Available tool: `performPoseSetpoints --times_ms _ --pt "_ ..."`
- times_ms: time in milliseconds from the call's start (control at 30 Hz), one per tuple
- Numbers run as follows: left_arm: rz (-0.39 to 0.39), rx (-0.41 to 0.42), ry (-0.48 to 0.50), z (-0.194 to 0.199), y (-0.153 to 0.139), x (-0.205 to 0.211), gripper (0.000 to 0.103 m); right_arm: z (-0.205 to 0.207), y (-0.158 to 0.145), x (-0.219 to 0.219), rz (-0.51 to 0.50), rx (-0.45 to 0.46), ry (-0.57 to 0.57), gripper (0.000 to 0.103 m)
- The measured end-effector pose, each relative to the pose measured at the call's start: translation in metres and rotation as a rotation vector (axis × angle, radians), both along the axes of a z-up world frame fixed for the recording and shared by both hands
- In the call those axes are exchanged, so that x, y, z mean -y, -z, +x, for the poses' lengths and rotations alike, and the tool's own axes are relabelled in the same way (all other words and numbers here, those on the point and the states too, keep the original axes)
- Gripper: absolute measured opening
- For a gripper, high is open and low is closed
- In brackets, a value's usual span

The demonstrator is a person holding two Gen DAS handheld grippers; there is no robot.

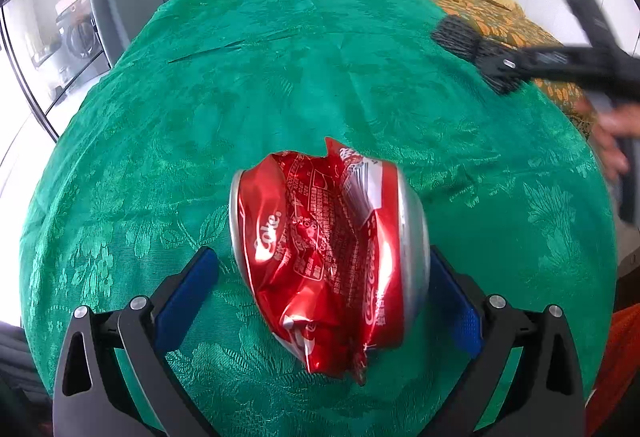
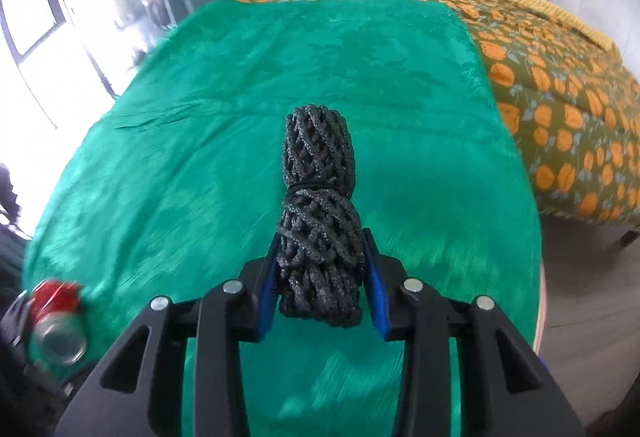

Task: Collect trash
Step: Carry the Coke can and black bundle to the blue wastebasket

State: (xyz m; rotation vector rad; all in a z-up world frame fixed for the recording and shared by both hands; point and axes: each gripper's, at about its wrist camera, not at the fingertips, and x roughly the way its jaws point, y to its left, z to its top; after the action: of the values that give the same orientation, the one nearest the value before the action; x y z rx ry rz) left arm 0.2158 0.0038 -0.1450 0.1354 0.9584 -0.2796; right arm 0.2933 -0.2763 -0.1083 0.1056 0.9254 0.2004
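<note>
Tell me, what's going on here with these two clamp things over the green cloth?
A person is collecting trash with a hand-held gripper in each hand. The left hand-held gripper has a crushed red Coke can between its blue pads, which look not fully closed on it. The right hand-held gripper is clamped on a bundle of dark rope. Both are over the green cloth covering the bed.

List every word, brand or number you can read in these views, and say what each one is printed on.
"Coke": white letters on the crushed red can, near its left end.
"Coca-Cola": white script near the can's right end.
Small white print panels across the can's middle: too small and crumpled to read.
Rope bundle in the right gripper: no text.
Green cloth: no text.
</note>
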Motion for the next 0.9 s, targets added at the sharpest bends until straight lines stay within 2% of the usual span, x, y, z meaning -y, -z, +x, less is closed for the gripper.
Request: performPoseSetpoints --times_ms 200,300,367,467,500,533,600,767,900 --pt "0.003 0.001 -0.001 0.000 0.000 0.000 0.098 -0.103 -0.011 0.001 0.126 -0.023 -0.052 0.036" --pt "0.007 0.003 -0.004 0.000 0.000 0.000 0.098 -0.146 -0.007 -0.006 0.093 -0.033 -0.065 0.036" --pt "0.006 0.003 -0.005 0.001 0.000 -0.001 0.098 -0.160 0.000 -0.014 0.051 -0.046 -0.059 0.036" --pt "-0.014 0.000 0.000 0.000 -0.001 -0.003 0.098 -0.170 0.012 -0.018 0.015 -0.056 -0.041 0.039" --pt "-0.029 -0.002 0.011 -0.002 -0.001 -0.005 0.097 -0.173 0.014 -0.017 0.024 -0.055 -0.034 0.047" --pt "-0.043 -0.002 0.024 -0.006 -0.002 -0.008 0.098 -0.174 0.015 -0.015 0.035 -0.059 -0.029 0.063" --pt "-0.075 -0.003 0.056 -0.014 -0.005 -0.016 0.098 -0.182 0.013 -0.011 0.056 -0.060 -0.027 0.072" --pt "-0.144 0.008 0.084 -0.029 -0.011 -0.035 0.097 -0.187 0.001 0.004 0.065 -0.052 -0.018 0.076" --pt "-0.180 0.025 0.078 -0.025 -0.021 -0.033 0.097 -0.177 -0.014 0.006 0.100 -0.044 -0.026 0.077"
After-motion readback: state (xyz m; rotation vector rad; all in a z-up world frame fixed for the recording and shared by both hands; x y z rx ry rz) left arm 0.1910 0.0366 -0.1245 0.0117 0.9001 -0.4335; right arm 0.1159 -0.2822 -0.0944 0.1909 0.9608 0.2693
